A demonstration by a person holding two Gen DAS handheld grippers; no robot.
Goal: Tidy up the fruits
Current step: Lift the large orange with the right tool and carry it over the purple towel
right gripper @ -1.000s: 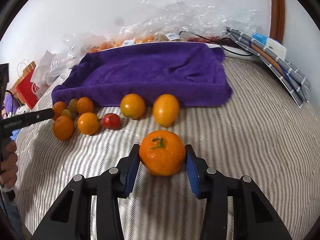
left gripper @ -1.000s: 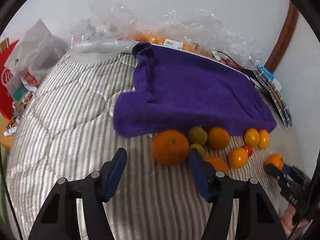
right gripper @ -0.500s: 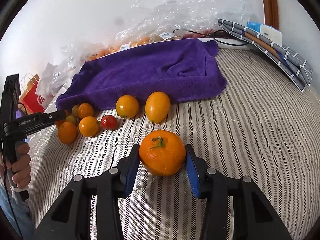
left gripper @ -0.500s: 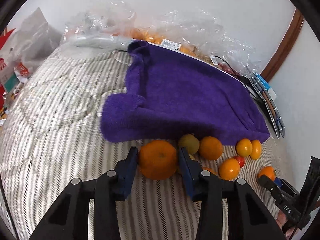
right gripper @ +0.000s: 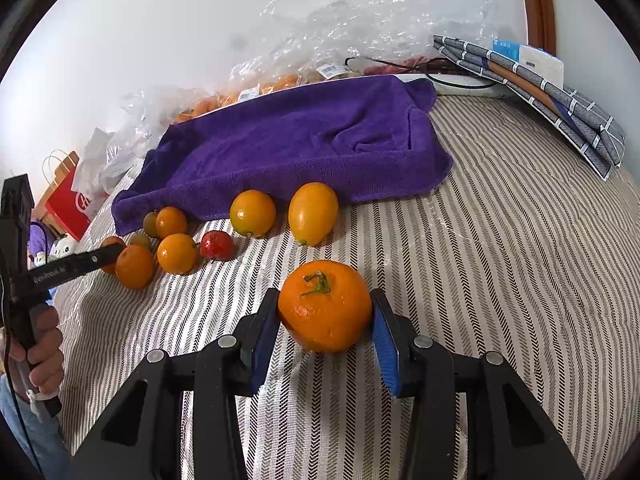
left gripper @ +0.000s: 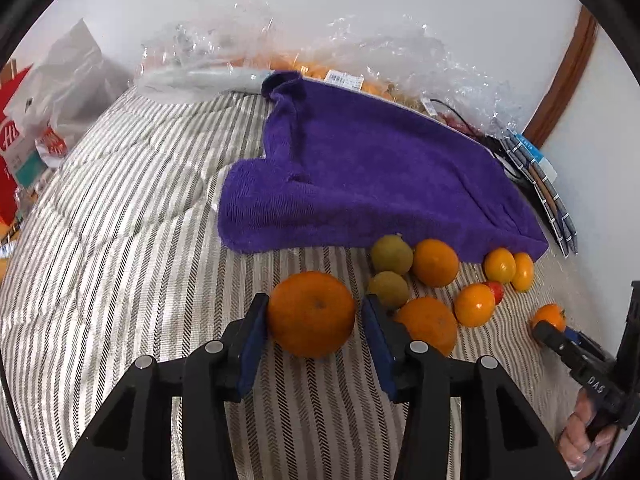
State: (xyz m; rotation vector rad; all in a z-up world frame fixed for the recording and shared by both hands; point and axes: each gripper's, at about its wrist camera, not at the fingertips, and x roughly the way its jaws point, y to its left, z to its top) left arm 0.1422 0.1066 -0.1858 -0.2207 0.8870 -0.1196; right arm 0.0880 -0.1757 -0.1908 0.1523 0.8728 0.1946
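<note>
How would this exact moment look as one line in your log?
left gripper: shut on large orange | right gripper: shut on stemmed orange | purple towel: bare

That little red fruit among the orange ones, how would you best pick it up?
Grip the red fruit across its widest middle, coming from above. An orange fruit sits close on one side, so set the fingers along the free front-back line; it is small and round, so it may slip.

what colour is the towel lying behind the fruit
Deep purple; the terry-cloth towel shows best in the right wrist view, spread on the striped bedcover.
</note>
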